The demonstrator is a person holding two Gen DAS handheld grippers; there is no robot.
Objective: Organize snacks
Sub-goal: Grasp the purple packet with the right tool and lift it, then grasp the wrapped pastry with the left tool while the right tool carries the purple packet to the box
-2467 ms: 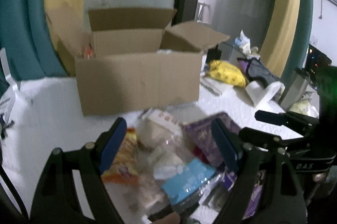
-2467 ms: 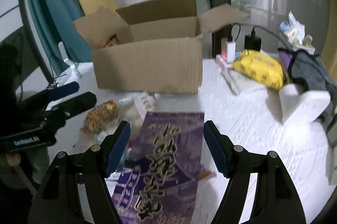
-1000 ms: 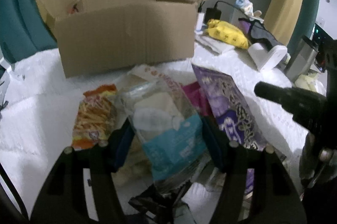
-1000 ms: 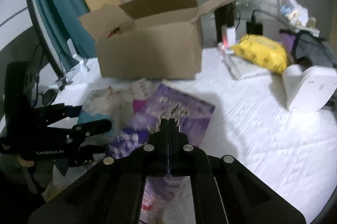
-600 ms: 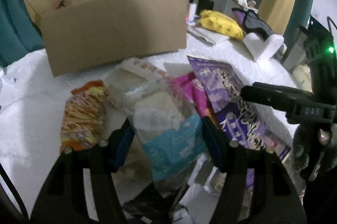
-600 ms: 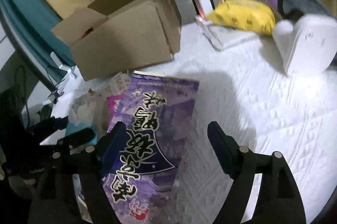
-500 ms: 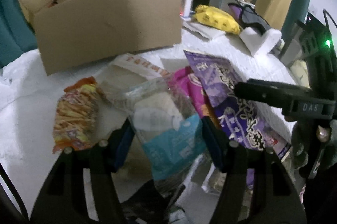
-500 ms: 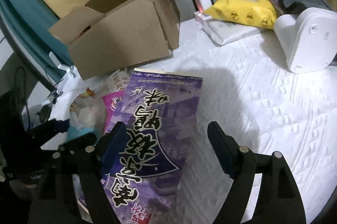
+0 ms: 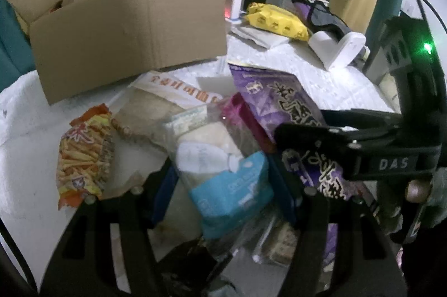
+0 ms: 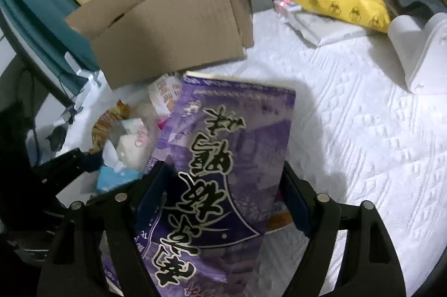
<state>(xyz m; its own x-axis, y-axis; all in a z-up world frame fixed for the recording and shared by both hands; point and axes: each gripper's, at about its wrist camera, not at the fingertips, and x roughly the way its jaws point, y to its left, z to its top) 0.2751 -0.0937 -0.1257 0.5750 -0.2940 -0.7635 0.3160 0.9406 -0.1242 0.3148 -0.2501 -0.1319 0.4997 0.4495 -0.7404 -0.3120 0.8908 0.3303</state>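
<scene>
Cardboard box (image 10: 173, 25) waits open beyond the snack pile, so both packets have a way to travel. Your right gripper (image 10: 223, 193) straddles the purple bag (image 10: 229, 157), jaws just closing, whether pressing yet I cannot tell; a broad bag pinched by its edges may buckle and slip. Your left gripper (image 9: 223, 193) clamps the clear blue-ended packet (image 9: 223, 171), which may snag neighbours.
</scene>
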